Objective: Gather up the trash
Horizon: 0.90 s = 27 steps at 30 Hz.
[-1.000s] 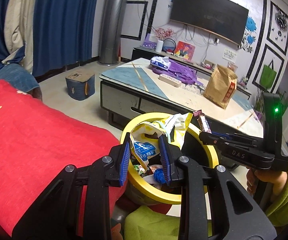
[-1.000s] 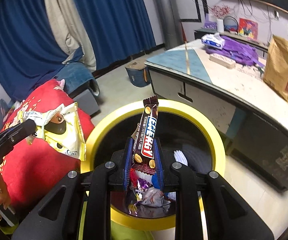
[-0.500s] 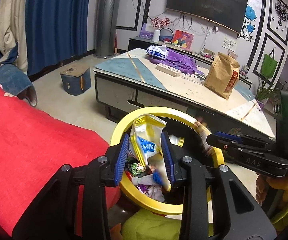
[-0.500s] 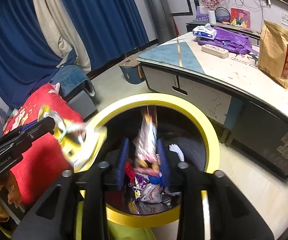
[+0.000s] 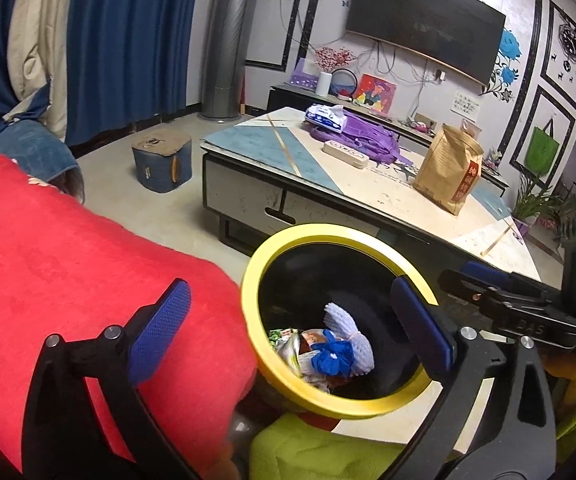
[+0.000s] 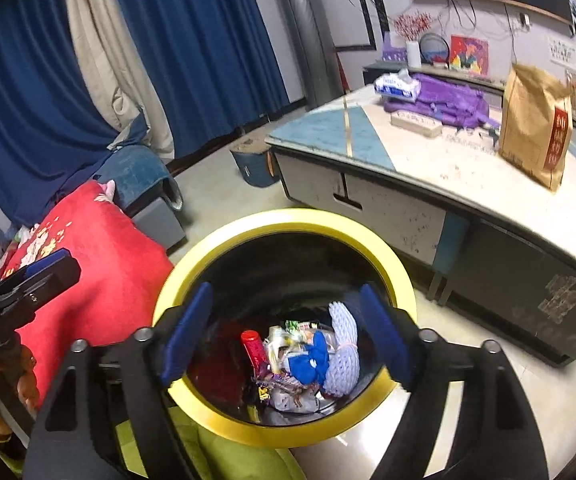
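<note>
A round bin with a yellow rim (image 5: pixel 284 236) (image 6: pixel 288 216) stands on the floor below both grippers. Inside lie several wrappers, a white foam net (image 5: pixel 348 332) (image 6: pixel 344 344), a blue scrap (image 6: pixel 308 360) and a red piece (image 6: pixel 254 344). My left gripper (image 5: pixel 288 320) hangs over the bin's near left rim, its jaws opening wide with nothing between them. My right gripper (image 6: pixel 284 332) hangs over the bin's mouth, its jaws opening too, empty. Each gripper shows at the edge of the other's view, the right gripper (image 5: pixel 520 304) and the left gripper (image 6: pixel 28 280).
A red blanket (image 5: pixel 68 264) covers a seat left of the bin. A low table (image 5: pixel 328 184) stands behind it with a brown paper bag (image 5: pixel 448 168), a purple bag (image 5: pixel 368 140) and a tissue pack. A small blue stool (image 5: pixel 162 164) sits on the floor. Green sleeves show at the bottom.
Both grippers opened. The yellow snack bag left the left jaws and the chocolate bar wrapper left the right jaws; both dropped into the bin.
</note>
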Each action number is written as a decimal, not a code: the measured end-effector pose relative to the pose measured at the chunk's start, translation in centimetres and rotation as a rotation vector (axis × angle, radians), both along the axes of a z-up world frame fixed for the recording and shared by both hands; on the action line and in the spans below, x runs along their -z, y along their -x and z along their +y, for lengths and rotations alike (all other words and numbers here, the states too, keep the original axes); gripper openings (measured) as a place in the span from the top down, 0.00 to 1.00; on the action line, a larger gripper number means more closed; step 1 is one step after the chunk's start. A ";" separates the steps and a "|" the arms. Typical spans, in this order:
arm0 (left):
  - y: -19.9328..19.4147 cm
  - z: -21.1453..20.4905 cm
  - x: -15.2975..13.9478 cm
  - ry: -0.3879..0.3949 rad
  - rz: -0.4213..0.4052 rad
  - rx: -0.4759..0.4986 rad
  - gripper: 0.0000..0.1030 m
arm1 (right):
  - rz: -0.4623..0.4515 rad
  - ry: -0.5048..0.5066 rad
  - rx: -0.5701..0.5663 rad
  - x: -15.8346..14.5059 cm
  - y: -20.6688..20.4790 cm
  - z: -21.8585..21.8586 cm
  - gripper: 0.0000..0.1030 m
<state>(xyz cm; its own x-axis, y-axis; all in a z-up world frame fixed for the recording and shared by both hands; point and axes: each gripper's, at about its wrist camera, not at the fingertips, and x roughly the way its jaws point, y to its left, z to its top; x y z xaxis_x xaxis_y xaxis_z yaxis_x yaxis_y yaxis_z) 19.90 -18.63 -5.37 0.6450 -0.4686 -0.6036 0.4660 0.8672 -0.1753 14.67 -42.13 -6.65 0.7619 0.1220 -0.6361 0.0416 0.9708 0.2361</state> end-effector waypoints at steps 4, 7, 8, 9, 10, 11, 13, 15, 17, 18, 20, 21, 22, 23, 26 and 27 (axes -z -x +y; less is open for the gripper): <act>1.2 2.1 -0.5 -0.010 -0.014 -0.042 0.11 | -0.070 0.017 -0.028 -1.8 1.1 1.3 0.09; 2.5 4.5 -0.9 -0.004 -0.030 -0.095 0.10 | -0.135 0.026 -0.044 -3.3 2.1 2.7 0.06; 3.0 5.3 -1.2 -0.003 -0.039 -0.117 0.10 | -0.147 0.028 -0.050 -3.7 2.4 3.2 0.06; 3.4 6.1 -1.4 -0.002 -0.046 -0.134 0.10 | -0.161 0.029 -0.058 -4.1 2.9 4.0 0.06; 3.8 6.9 -1.7 -0.001 -0.053 -0.155 0.10 | -0.167 0.030 -0.062 -4.5 3.2 4.6 0.06; 4.1 7.4 -1.9 0.002 -0.056 -0.170 0.10 | -0.173 0.032 -0.069 -4.8 3.7 5.6 0.06; 5.1 8.8 -2.6 0.012 -0.075 -0.196 0.10 | -0.185 0.030 -0.080 -5.1 4.3 6.9 0.06; 6.0 9.9 -3.3 0.016 -0.097 -0.220 0.10 | -0.206 0.028 -0.087 -5.4 5.2 8.5 0.06; 7.1 11.1 -4.1 0.019 -0.128 -0.240 0.10 | -0.241 0.042 -0.082 -5.8 6.1 9.9 0.06; 7.6 11.5 -4.3 0.015 -0.139 -0.248 0.10 | -0.280 0.051 -0.078 -6.0 6.8 10.8 0.06; 8.6 12.3 -4.5 0.002 -0.163 -0.271 0.10 | -0.369 0.105 -0.063 -6.5 8.2 12.5 0.06; 9.2 12.7 -4.6 -0.006 -0.173 -0.283 0.10 | -0.406 0.135 -0.049 -6.6 8.8 13.2 0.06; 9.9 13.3 -4.6 -0.008 -0.183 -0.290 0.10 | -0.427 0.148 -0.039 -6.6 9.0 13.5 0.06; 10.7 13.8 -4.5 -0.009 -0.197 -0.299 0.10 | -0.455 0.153 -0.029 -6.7 9.6 14.1 0.06; 13.0 15.2 -4.4 -0.002 -0.246 -0.332 0.10 | -0.485 0.162 -0.026 -6.2 10.4 15.2 0.06; 13.7 15.4 -4.3 -0.012 -0.268 -0.341 0.10 | -0.489 0.165 -0.027 -6.1 10.6 15.5 0.06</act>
<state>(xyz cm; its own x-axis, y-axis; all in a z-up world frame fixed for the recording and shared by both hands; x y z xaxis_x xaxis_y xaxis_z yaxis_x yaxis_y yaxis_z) 6.15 -3.23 -1.03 0.8966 -0.1950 -0.3976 0.1797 0.9808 -0.0758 4.09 -26.63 -0.60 0.9729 0.0741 -0.2188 -0.0612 0.9960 0.0651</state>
